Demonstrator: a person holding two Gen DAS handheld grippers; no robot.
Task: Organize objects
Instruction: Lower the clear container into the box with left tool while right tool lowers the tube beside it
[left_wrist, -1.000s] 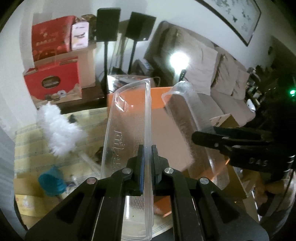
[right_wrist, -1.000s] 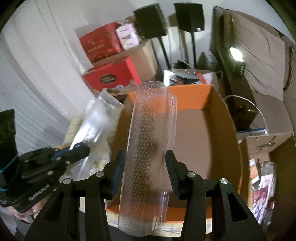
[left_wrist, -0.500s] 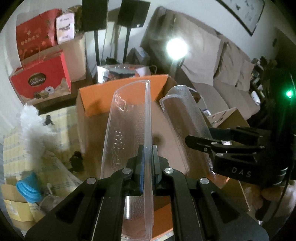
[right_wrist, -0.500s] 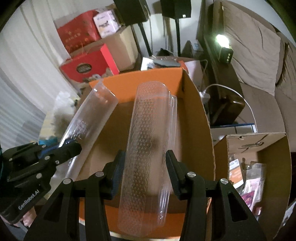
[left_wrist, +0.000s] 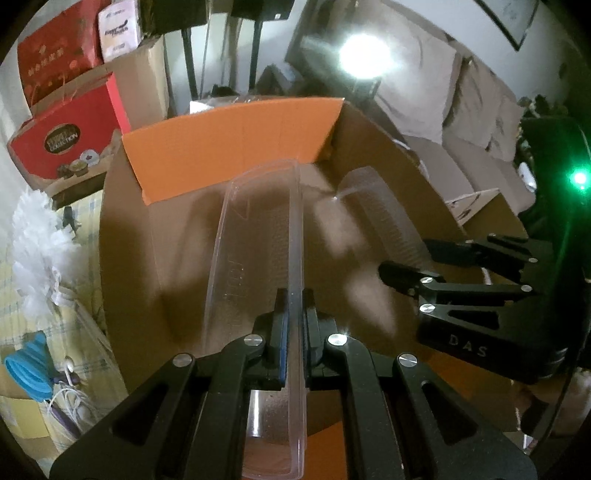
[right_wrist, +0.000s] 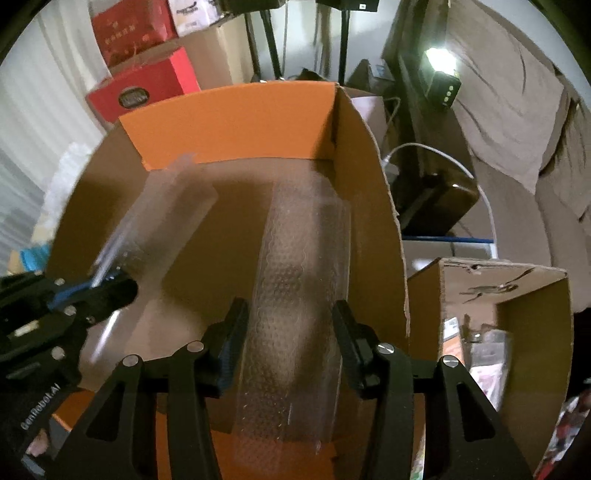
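- Smooth clear plastic tray (left_wrist: 258, 236), rim pinched in the left gripper (left_wrist: 293, 314), held inside the cardboard box (left_wrist: 229, 147).
- Textured clear plastic tray (right_wrist: 303, 266) clamped across its width by the right gripper (right_wrist: 291, 332), alongside in the box.

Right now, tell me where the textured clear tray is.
The textured clear tray is held between the right tongs, reaching down into the orange cardboard box along its right wall, right of the smooth clear tray.

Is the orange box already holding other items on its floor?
No: the orange box shows bare cardboard floor beneath the two clear trays.
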